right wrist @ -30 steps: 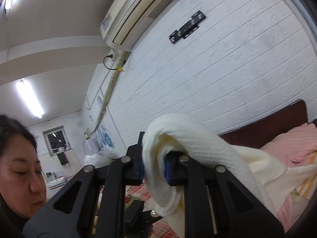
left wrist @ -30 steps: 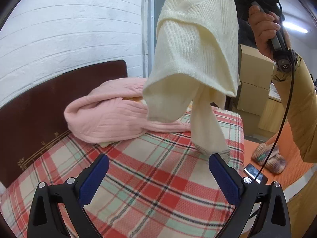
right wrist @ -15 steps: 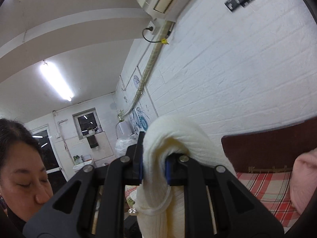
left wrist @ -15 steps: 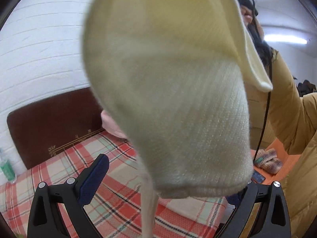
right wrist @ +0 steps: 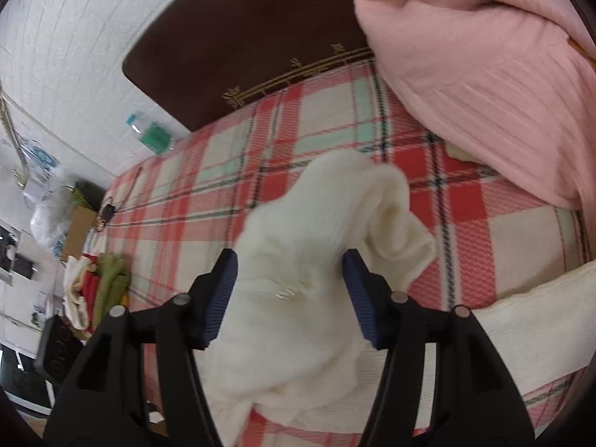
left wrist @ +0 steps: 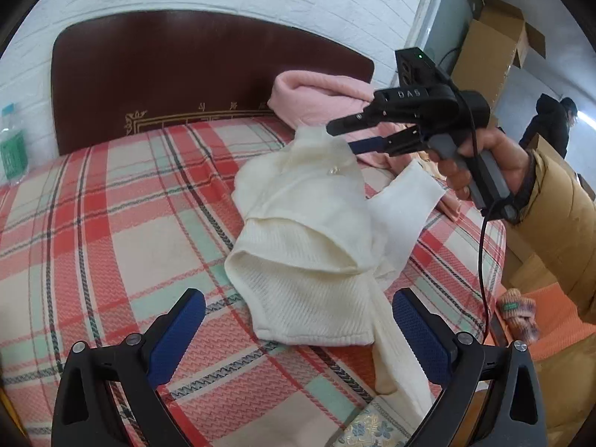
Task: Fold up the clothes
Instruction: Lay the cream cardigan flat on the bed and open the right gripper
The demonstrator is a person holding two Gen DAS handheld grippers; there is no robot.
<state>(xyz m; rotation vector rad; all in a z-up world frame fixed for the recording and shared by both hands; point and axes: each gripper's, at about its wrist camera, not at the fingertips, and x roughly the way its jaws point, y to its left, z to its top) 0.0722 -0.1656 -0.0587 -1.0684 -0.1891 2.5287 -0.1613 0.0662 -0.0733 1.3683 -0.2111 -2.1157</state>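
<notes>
Cream knit sweater (left wrist: 305,246) lying crumpled on the plaid bedspread (left wrist: 93,223) at the centre of the left wrist frame, one sleeve (left wrist: 402,219) spread toward the right and another trailing to the lower edge. Left claw (left wrist: 298,335), lower foreground, spread wide with nothing between its blue pads (left wrist: 178,339), just short of the sweater's hem. Right claw (left wrist: 341,136), centre right, held in a hand (left wrist: 480,156) with a mustard sleeve (left wrist: 558,231); its jaws are opening just above the sweater's upper end, and its body bears the raised letters "DAS". In the right wrist frame the same claw (right wrist: 290,290) straddles the cream knit, the fabric lying between the parting pads without being pinched. Pink knit garment (left wrist: 320,100) heaped at the upper centre against the dark brown headboard (left wrist: 186,74), which carries gilt ornament and small characters too blurred to read. Green-labelled bottle (left wrist: 13,145) at the left edge; its label is illegible. Cardboard boxes (left wrist: 491,41) at upper right.
</notes>
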